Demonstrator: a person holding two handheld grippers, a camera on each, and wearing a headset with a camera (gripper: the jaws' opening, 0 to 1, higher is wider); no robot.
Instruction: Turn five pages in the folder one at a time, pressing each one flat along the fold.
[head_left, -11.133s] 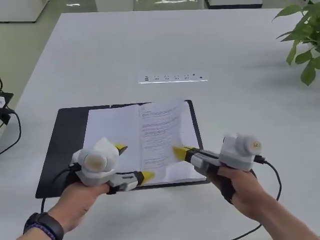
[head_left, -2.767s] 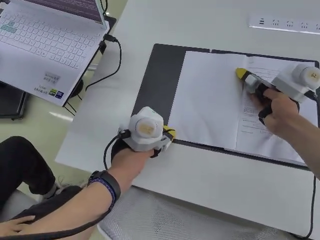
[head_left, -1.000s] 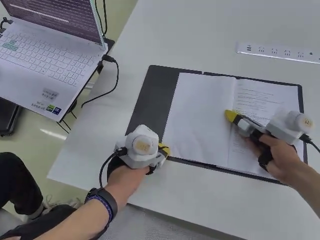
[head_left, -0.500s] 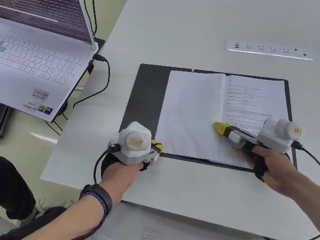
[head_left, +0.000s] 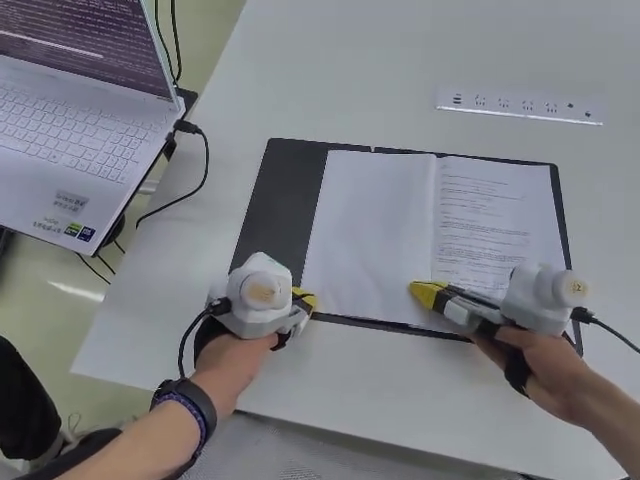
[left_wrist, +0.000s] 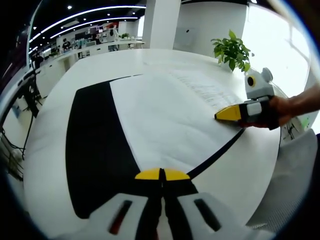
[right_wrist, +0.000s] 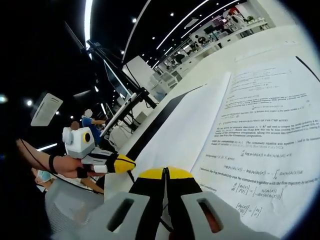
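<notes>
folder (head_left: 285, 200) lay open, centre frame | blank sheet (head_left: 370, 230) flat left of fold (head_left: 434, 220) | right gripper (head_left: 415, 290), jaws closed, at fold's lower end | left gripper (head_left: 305, 300) closed too | page count unclear

Bright, even overhead light fills the head view, and the white tabletop (head_left: 400, 60) looks slightly washed, with only soft shadows. Both gripper views bow straight lines toward their edges. Ceiling strip lights (right_wrist: 89, 25) flare in the right gripper view, its left side dim; the printed page (right_wrist: 260, 145) reads sharp there.
</notes>
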